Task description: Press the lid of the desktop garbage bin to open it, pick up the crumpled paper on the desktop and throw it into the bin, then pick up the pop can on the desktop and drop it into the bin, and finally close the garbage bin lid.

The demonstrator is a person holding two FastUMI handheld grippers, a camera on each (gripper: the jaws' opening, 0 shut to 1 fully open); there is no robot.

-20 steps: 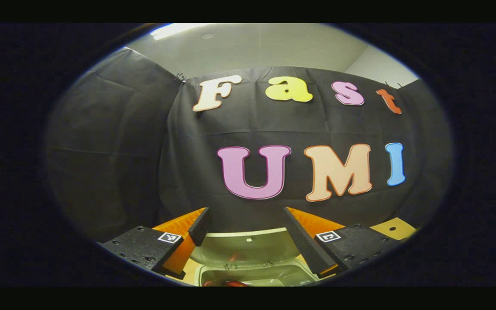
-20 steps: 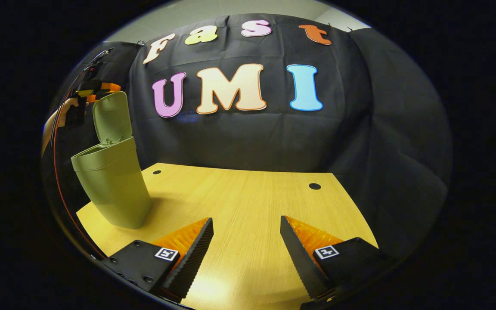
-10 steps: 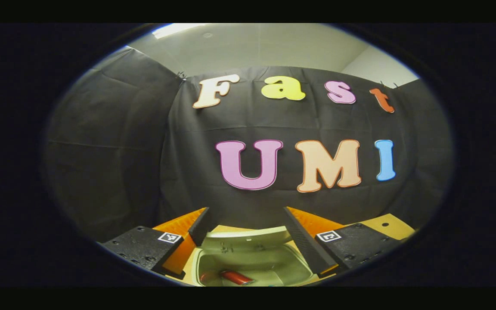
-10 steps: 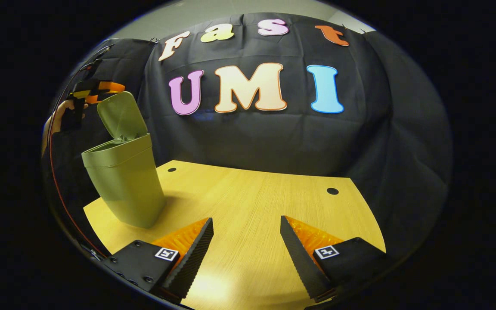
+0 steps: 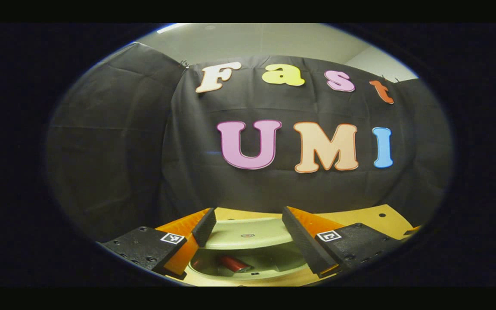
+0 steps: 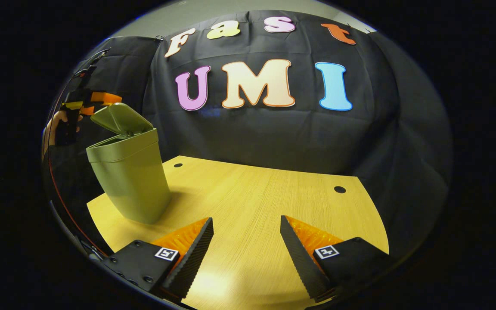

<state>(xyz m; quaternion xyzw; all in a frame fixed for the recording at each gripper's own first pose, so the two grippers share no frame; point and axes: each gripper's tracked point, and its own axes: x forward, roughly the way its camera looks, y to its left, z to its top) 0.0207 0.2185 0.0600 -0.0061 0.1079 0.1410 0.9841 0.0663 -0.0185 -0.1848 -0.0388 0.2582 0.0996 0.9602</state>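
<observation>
Bin [image 5: 248,267] lid [image 5: 248,232] half down hides most of the can [image 5: 233,263]; I see both tools, left [image 5: 248,234] and right [image 6: 246,249], spread, empty.

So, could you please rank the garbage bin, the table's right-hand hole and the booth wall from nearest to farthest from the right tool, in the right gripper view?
1. Garbage bin: left, on the table's near-left part.
2. Right-hand hole: right, toward the table's far edge.
3. Booth wall: behind the table.

The right tool hangs open over the table.

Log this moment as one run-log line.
lid half lowered | pop can inside bin | left gripper open above lid | right gripper open, idle
</observation>
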